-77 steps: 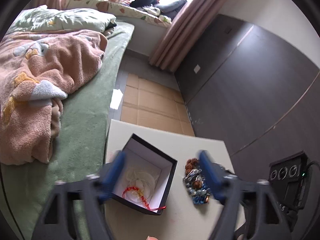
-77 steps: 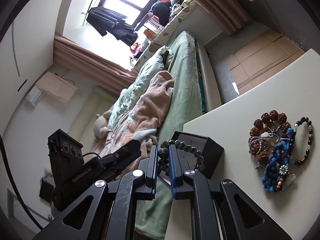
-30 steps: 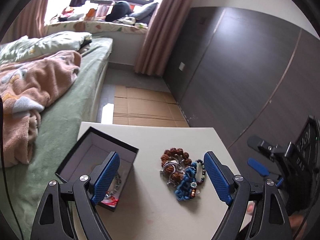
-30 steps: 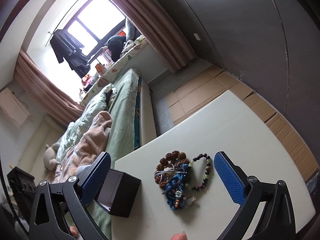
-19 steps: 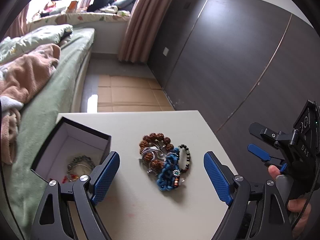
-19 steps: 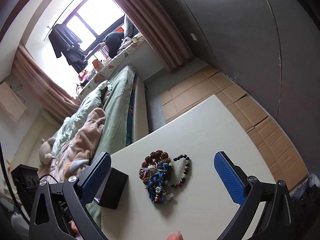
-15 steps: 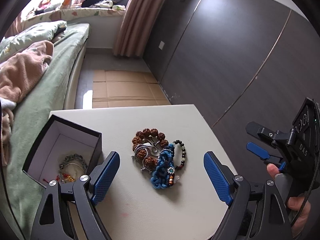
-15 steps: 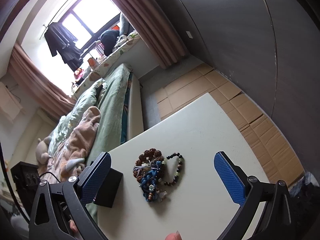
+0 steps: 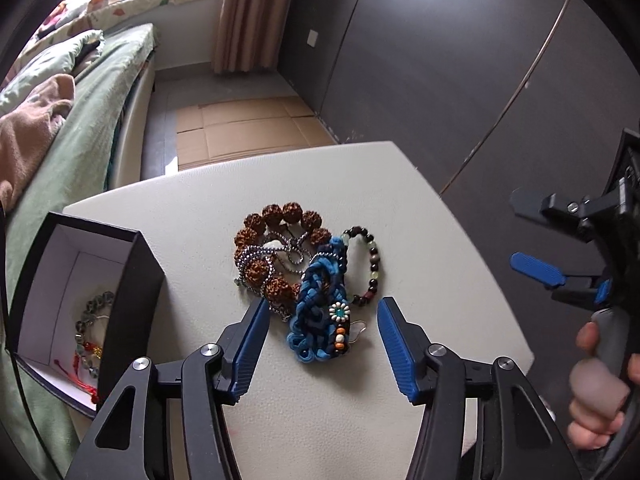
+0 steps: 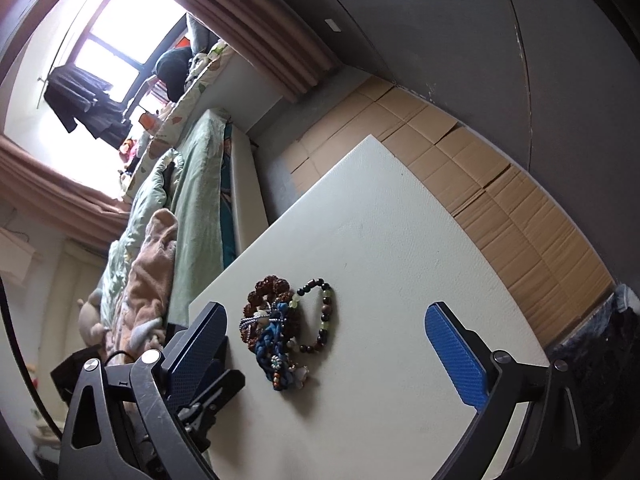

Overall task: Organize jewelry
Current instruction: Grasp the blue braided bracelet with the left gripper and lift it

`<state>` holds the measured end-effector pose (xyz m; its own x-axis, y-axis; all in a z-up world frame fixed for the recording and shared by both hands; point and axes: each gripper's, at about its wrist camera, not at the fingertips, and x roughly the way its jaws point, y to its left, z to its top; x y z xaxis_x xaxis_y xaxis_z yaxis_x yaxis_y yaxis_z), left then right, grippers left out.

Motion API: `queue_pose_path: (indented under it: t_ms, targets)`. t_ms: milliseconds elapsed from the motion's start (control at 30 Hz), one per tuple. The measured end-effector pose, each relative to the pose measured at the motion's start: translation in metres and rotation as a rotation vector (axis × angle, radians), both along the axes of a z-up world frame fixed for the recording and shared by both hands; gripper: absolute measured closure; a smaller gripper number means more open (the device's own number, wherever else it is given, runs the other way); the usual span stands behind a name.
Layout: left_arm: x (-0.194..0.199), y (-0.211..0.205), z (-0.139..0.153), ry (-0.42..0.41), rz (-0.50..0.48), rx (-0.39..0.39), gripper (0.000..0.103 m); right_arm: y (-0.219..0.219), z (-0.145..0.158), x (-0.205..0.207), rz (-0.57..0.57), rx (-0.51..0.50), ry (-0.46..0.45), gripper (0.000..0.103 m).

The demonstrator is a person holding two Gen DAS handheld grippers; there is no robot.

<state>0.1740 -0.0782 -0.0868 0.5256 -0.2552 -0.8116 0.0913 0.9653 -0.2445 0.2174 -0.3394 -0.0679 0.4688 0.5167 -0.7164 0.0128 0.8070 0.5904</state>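
The left gripper (image 9: 322, 334) hangs low over the white bench (image 9: 420, 248), its blue-padded fingers (image 9: 394, 344) apart and just drawn narrower, flanking the near end of the braided blue cord bracelet (image 9: 316, 312) without touching it. That bracelet lies in a small heap with a silver ball chain (image 9: 256, 256), a bracelet of knobbly brown seed beads (image 9: 280, 216) and a thin strand of dark and pale green beads (image 9: 370, 264). Left of the heap stands the open black box with a white lining (image 9: 132, 264) (a grey bead bracelet and red cord already inside). The right gripper (image 10: 326, 340) hovers with fingers wide apart, nothing between them. Beyond the bench lie cardboard sheets on the floor (image 9: 248, 128) and a green-covered bed (image 9: 92, 112).
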Motion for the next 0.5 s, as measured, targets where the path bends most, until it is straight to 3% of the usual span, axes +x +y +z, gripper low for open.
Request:
queue_pose_path:
  t_ms: [133, 367, 400, 500]
  targets:
    - [0.003, -0.009, -0.016, 0.042, -0.021, 0.033, 0.045, 0.0, -0.006, 0.002, 0.01, 0.022, 0.028, 0.003]
    - [0.008, -0.02, -0.04, 0.081, -0.022, 0.102, 0.047, 0.009, -0.014, 0.0, 0.047, 0.011, 0.059, 0.015]
    - [0.009, -0.02, -0.041, 0.085, -0.021, 0.1, 0.062, 0.012, -0.017, -0.001, 0.055, 0.011, 0.068, 0.016]
    - [0.009, -0.015, -0.038, 0.089, -0.009, 0.074, 0.067, 0.018, -0.024, -0.001, 0.081, 0.021, 0.095, 0.023]
